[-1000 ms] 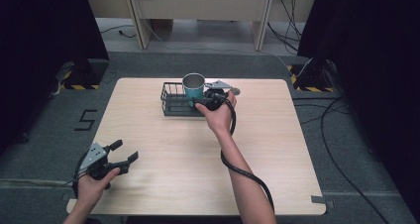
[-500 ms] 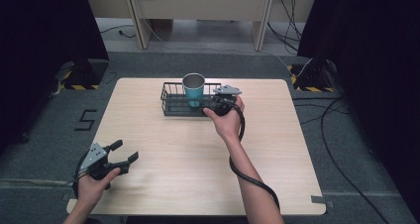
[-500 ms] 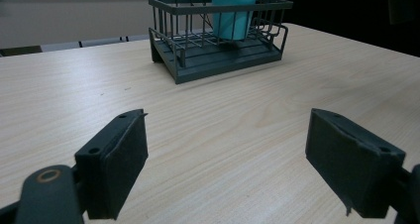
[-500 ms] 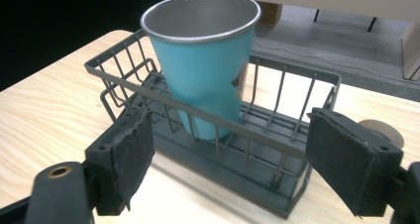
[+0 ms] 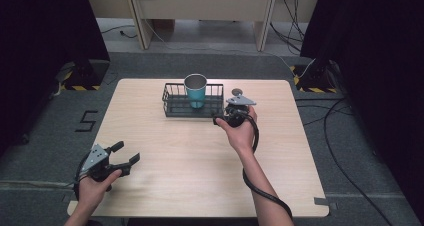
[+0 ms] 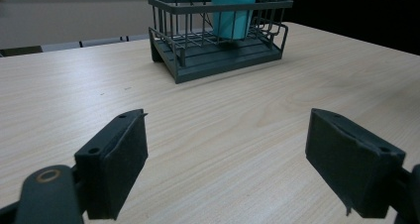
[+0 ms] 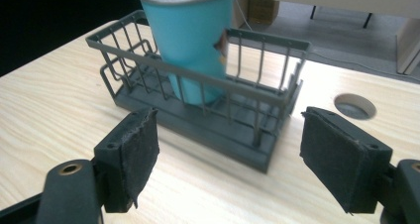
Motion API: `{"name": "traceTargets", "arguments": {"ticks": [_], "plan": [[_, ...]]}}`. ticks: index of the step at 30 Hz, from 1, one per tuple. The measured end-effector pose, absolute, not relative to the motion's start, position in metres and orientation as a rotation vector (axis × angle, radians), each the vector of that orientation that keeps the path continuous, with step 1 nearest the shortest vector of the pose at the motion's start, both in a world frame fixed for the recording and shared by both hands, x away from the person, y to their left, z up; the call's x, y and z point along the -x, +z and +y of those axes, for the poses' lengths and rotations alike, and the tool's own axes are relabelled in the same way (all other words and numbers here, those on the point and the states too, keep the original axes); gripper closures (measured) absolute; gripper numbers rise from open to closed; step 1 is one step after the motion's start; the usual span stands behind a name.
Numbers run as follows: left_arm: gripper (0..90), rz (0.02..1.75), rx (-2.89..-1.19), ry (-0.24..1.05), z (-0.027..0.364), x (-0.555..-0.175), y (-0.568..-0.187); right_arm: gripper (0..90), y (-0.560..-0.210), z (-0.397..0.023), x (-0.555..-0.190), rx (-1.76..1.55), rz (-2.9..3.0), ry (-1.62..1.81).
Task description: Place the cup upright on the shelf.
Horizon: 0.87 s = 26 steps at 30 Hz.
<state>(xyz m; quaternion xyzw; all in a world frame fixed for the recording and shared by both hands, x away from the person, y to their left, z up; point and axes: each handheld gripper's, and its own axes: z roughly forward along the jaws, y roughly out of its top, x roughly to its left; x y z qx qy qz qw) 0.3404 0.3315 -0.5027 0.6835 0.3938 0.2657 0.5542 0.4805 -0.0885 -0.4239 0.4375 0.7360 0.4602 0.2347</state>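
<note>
Cup (image 7: 190, 40) in basket (image 7: 233, 130), beyond right gripper (image 7: 247, 154)

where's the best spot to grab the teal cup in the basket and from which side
Probably the cup's upper wall just under the metal rim, coming from above. It stands upright in the wire basket, and the basket's bars fence in its lower half, so a side approach would likely hit wire. The top clears the bars. The open right gripper is nearest, low beside the basket's end, so it would need to rise first.
</note>
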Motion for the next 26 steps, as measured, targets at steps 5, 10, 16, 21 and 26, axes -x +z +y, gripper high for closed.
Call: {"name": "traceTargets", "arguments": {"ticks": [5, 10, 16, 21, 26], "plan": [[15.8, 0.931, -1.617, 0.628, 0.331, -0.34, -0.503, 23.9, -0.431, -0.101, -0.47, -1.213, 2.021, 1.25], [15.8, 0.932, -1.616, 0.629, 0.331, -0.34, -0.503, 24.0, -0.438, -0.113, -0.457, -1.216, 2.016, 1.244], [15.8, 0.933, -1.616, 0.63, 0.331, -0.34, -0.503, 24.1, -0.451, -0.129, -0.439, -1.233, 2.009, 1.236], [15.8, 0.932, -1.618, 0.63, 0.331, -0.34, -0.503, 24.1, -0.466, -0.139, -0.421, -1.269, 2.034, 1.266], [15.8, 0.932, -1.621, 0.632, 0.331, -0.341, -0.503, 24.3, -0.477, -0.147, -0.407, -1.269, 2.033, 1.266]]}}
